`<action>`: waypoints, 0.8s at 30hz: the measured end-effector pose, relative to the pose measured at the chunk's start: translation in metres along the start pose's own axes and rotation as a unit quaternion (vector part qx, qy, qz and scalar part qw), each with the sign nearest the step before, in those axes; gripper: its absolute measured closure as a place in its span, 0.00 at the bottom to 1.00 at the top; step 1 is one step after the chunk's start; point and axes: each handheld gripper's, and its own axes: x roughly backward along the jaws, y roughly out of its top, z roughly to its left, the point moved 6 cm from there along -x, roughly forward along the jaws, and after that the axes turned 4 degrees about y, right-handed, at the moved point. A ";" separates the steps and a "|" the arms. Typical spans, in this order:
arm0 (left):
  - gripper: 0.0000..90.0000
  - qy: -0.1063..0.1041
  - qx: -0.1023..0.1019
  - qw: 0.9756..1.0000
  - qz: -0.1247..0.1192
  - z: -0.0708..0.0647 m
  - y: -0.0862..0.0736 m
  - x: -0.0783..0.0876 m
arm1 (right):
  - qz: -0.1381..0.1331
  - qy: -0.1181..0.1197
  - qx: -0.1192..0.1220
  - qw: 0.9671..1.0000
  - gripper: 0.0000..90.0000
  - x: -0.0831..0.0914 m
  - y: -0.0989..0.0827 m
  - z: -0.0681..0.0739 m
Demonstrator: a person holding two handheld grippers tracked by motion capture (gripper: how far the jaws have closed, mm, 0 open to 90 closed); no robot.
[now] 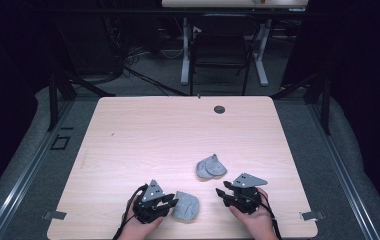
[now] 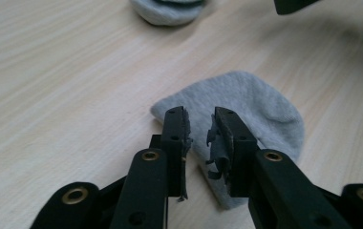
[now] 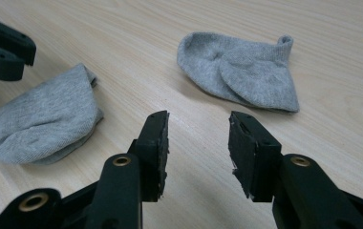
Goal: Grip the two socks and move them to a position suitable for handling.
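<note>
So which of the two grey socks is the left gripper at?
The near sock, right at the left gripper; the other sock lies farther up the table.

Left gripper (image 1: 170,202) touching near sock (image 1: 186,206); folded sock (image 1: 210,166) apart.

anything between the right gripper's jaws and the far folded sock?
Nothing: bare tabletop runs from the right gripper up to the far folded sock in the right gripper view. Its jaws stand apart with nothing in them.

Pale wooden table (image 1: 143,135), grey floor (image 1: 23,165), white-legged desk (image 1: 185,50) behind, dark chair (image 1: 223,50), dim black surroundings
</note>
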 end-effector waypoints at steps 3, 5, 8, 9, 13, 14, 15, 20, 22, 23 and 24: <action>0.91 -0.006 -0.017 1.000 0.012 -0.007 -0.003 -0.005 | -0.001 -0.001 -0.002 1.000 0.65 0.001 0.000 -0.001; 0.94 -0.007 -0.019 1.000 0.013 -0.008 -0.003 -0.006 | -0.002 -0.001 -0.003 1.000 0.65 0.001 0.000 -0.001; 0.95 -0.007 -0.018 1.000 0.021 -0.010 -0.006 -0.010 | -0.002 -0.002 -0.003 1.000 0.65 0.001 0.000 -0.001; 0.96 -0.007 -0.015 1.000 0.022 -0.010 -0.007 -0.012 | -0.005 -0.002 -0.006 1.000 0.65 0.001 0.000 -0.001; 0.97 0.000 -0.002 1.000 0.028 -0.013 -0.009 -0.017 | -0.004 -0.002 -0.004 1.000 0.64 0.001 0.000 -0.002; 0.97 0.002 0.001 1.000 0.027 -0.013 -0.009 -0.018 | -0.005 -0.002 -0.005 1.000 0.64 0.001 0.000 -0.002; 0.97 0.004 0.005 1.000 0.027 -0.014 -0.008 -0.018 | -0.005 -0.002 -0.005 1.000 0.64 0.001 0.000 -0.002; 0.93 0.010 0.011 1.000 0.022 -0.013 -0.002 -0.018 | -0.006 -0.001 -0.007 1.000 0.63 0.001 0.000 -0.002; 0.92 0.002 0.013 1.000 0.011 -0.017 0.007 -0.015 | -0.008 -0.002 -0.007 1.000 0.63 0.001 0.000 -0.003; 0.91 0.002 0.013 1.000 0.011 -0.017 0.007 -0.015 | -0.009 -0.002 -0.007 1.000 0.63 0.001 0.000 -0.003; 0.91 -0.001 0.012 1.000 0.006 -0.019 0.010 -0.015 | -0.009 -0.002 -0.007 1.000 0.63 0.001 0.000 -0.003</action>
